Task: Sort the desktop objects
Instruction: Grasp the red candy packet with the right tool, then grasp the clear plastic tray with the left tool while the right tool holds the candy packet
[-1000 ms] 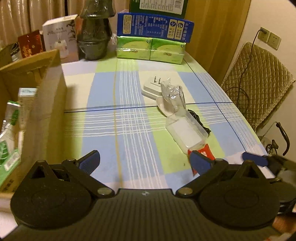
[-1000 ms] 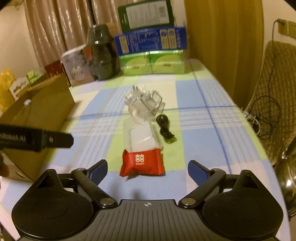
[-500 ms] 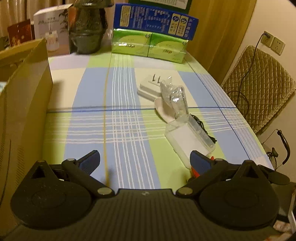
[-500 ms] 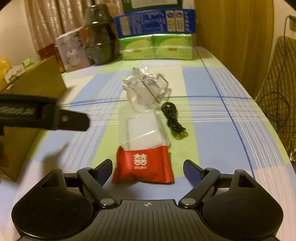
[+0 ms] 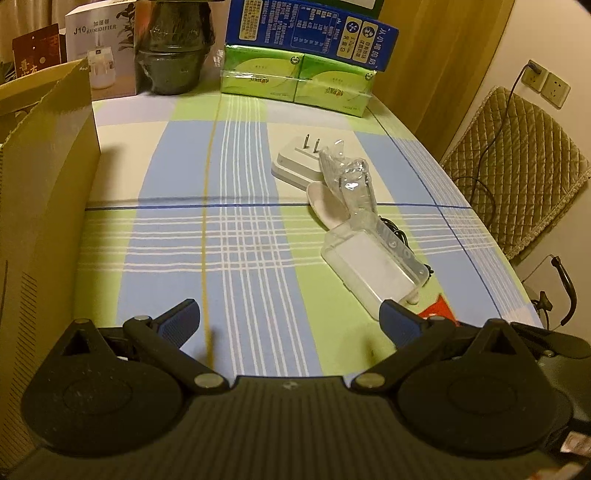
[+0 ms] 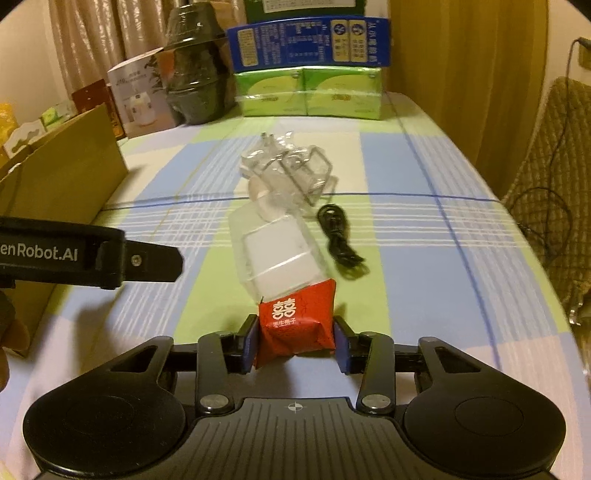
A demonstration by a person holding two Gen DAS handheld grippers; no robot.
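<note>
My right gripper (image 6: 294, 341) is shut on a red candy packet (image 6: 297, 321) with white characters, squeezed between its blue pads near the table's front. Just beyond it lies a clear plastic case (image 6: 275, 254) holding a white block, then crumpled clear packaging (image 6: 291, 171) and a black coiled cable (image 6: 338, 236). In the left wrist view, my left gripper (image 5: 290, 319) hangs open over the checked tablecloth, with nothing between its fingers. The clear case (image 5: 373, 267) and a white plug adapter (image 5: 297, 162) lie to its front right. A corner of the red packet (image 5: 439, 304) shows behind the right finger.
A tall cardboard box (image 5: 44, 206) stands along the left side. At the back stand green tissue packs (image 5: 295, 83), a blue carton (image 5: 310, 31), a dark wrapped jar (image 5: 171, 55) and a humidifier box (image 5: 99, 48). A quilted chair (image 5: 517, 162) stands right of the table.
My right gripper moved forward and closed on the red packet. The left gripper drifted right, away from the box interior, staying open.
</note>
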